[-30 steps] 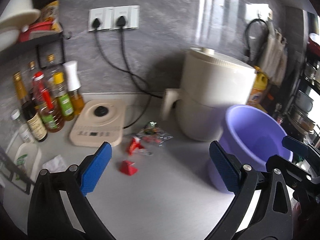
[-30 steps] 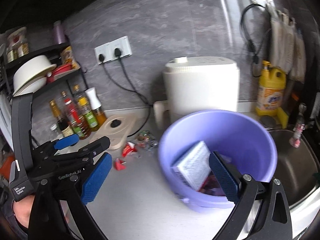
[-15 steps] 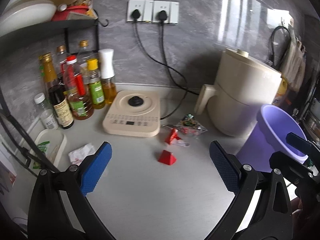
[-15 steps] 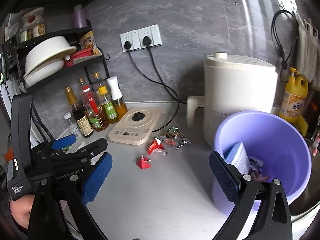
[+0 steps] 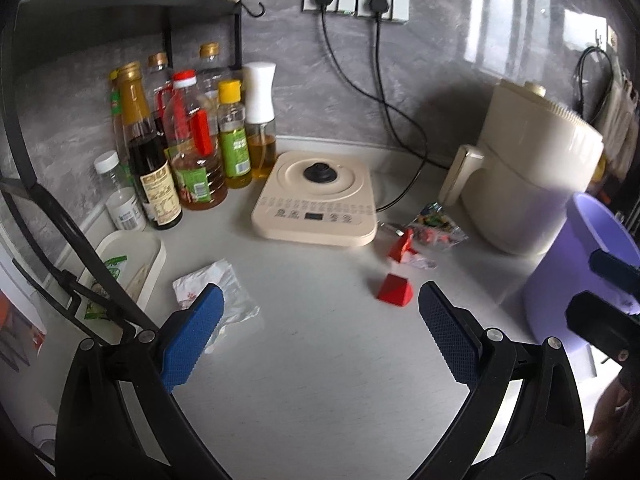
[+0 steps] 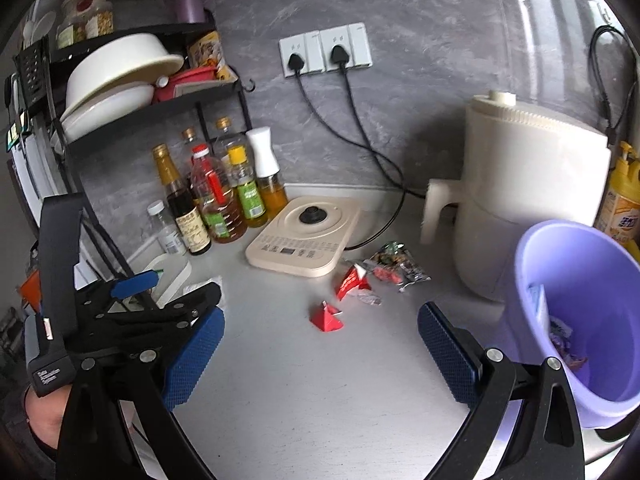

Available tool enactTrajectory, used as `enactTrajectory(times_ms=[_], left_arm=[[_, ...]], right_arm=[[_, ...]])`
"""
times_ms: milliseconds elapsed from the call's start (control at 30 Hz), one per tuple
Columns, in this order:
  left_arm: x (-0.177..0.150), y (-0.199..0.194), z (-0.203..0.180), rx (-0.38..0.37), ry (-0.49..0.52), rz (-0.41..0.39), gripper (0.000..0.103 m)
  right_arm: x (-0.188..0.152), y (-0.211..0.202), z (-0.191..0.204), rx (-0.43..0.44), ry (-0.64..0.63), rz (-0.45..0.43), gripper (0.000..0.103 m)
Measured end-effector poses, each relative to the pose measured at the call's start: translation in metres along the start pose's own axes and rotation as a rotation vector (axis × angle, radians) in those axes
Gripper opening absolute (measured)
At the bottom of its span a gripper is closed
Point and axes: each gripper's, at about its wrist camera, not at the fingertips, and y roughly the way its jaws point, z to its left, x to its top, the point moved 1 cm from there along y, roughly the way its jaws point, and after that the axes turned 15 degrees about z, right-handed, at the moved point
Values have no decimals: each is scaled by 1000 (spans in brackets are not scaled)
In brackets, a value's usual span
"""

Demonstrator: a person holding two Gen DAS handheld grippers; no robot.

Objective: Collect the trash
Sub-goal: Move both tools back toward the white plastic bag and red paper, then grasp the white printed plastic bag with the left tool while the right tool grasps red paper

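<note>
Change: over the last second both claws have swung away from the purple bin (image 6: 580,320) toward the litter on the table (image 5: 320,360).
Left claw (image 5: 318,332): jaws wide apart, empty; the white crumpled wrapper (image 5: 216,292) lies just by its left pad, partly hidden behind it.
Right claw (image 6: 320,352): jaws spread, empty; bin off to its right, some trash already inside.
Red folded wrapper (image 5: 394,290): just ahead, between the left claw's pads.
Further litter: red-and-white wrapper (image 5: 404,250) and candy bag (image 5: 436,230) farther ahead, beside the cream base (image 5: 316,204).
Meaning: a drop looks finished; four pieces probably remain, the white wrapper or the red one likeliest next.
</note>
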Motion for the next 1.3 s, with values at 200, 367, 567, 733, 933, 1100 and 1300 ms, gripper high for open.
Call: enactTrajectory(times_ms=[200, 367, 567, 733, 933, 1100, 1300], left_arm=[[-8, 21, 11, 47, -13, 35, 97], [-13, 38, 21, 69, -38, 68, 97], [-13, 59, 27, 102, -48, 99, 97], [-7, 80, 28, 144, -40, 128, 97], [2, 101, 34, 154, -64, 150, 95], [5, 111, 36, 158, -63, 168, 89], [7, 126, 43, 169, -86, 203, 75]], right_arm=[[-4, 18, 2, -5, -7, 49, 95], [-8, 33, 1, 0, -4, 92, 95], [-12, 46, -1, 4, 3, 132, 95], [-11, 51, -6, -6, 11, 146, 95], [-7, 60, -16, -19, 34, 165, 95], [0, 71, -19, -25, 46, 180, 95], [5, 80, -17, -24, 39, 189, 95]])
